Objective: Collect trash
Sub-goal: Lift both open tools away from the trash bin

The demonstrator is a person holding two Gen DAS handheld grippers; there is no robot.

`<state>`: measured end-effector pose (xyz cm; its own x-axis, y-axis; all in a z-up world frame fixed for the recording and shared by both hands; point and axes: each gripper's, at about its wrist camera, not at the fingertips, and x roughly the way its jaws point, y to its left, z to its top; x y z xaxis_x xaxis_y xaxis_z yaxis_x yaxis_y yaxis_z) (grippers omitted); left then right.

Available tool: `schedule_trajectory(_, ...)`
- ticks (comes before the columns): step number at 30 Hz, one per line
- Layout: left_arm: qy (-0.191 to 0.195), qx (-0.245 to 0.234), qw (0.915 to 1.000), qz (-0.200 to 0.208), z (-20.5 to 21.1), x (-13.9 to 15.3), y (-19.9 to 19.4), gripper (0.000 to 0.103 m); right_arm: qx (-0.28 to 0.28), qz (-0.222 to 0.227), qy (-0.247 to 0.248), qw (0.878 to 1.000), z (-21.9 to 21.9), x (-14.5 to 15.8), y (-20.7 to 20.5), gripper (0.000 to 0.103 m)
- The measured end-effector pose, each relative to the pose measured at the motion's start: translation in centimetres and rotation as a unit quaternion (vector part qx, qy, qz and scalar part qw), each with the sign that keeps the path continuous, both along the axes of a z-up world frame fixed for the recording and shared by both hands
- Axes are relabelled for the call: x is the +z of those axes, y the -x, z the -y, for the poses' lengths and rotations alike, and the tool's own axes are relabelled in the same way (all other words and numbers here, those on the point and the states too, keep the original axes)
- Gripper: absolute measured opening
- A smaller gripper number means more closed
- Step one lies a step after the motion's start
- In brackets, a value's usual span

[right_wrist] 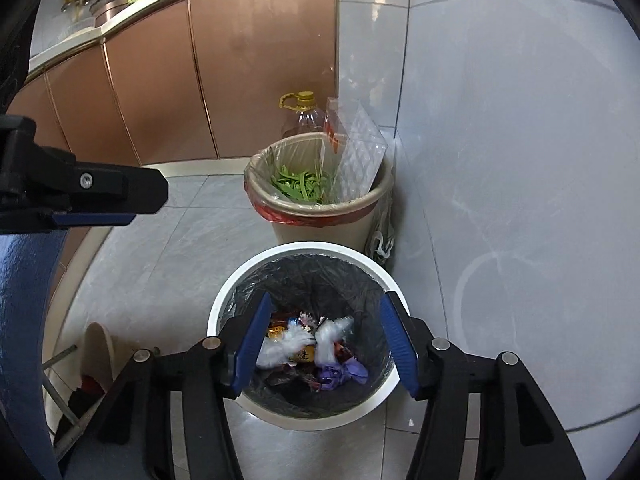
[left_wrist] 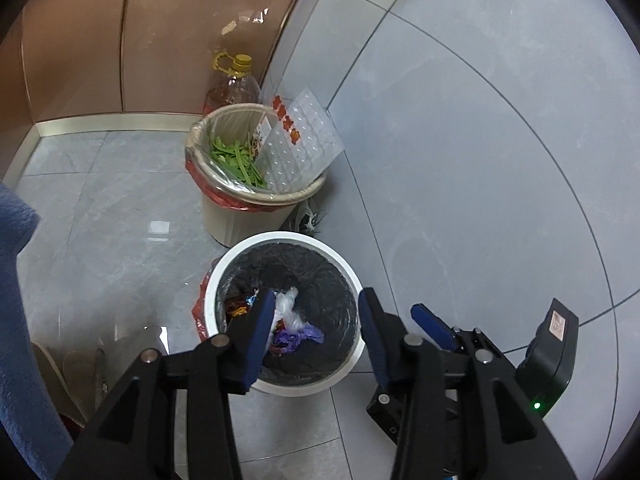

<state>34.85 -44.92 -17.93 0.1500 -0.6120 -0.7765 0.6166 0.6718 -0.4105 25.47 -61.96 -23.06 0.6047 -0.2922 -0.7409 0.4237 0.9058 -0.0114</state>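
Observation:
A white bin (left_wrist: 280, 236) lined with a black bag stands on the grey floor by the wall. In it lie crumpled clear plastic (left_wrist: 290, 306), a purple wrapper (left_wrist: 302, 334) and snack wrappers. My left gripper (left_wrist: 316, 298) hangs open above the bin's mouth with nothing between its blue pads. In the right wrist view the same bin (right_wrist: 308, 246) holds the clear plastic (right_wrist: 298, 340) and the purple wrapper (right_wrist: 348, 372). My right gripper (right_wrist: 327, 300) is open over it, also empty.
Behind the white bin stands a beige bin (left_wrist: 256, 200) with green vegetable scraps (left_wrist: 236, 160) and a clear plastic tray (left_wrist: 300, 140). An oil bottle (left_wrist: 236, 84) stands in the corner by copper cabinets (right_wrist: 160, 80). A blue sleeve (left_wrist: 20, 320) fills the left edge.

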Motion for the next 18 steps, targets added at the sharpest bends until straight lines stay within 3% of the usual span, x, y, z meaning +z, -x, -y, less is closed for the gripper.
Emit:
schedule_trajectory(3,0.003,0.01,0.9999,0.012,-1.5,0.7,0.3,0.042,0.001,0.008,0.009,1.0,-0.8,0.4,0.5,0.065)
schedule_trajectory(8,0.002,0.028,0.999,0.034,-4.3,1.9,1.1,0.042,0.01,0.031,0.024,0.999,-2.5,1.8,2.1,0.067)
schedule_trajectory(10,0.001,0.036,0.9984,0.043,-5.5,2.5,1.4,0.042,0.016,0.045,0.025,0.999,-3.1,2.5,2.8,0.081)
schedule_trajectory(18,0.0,0.065,0.9961,0.058,-9.4,3.7,3.0,0.042,0.041,0.062,0.025,0.997,-4.4,3.8,4.7,0.089)
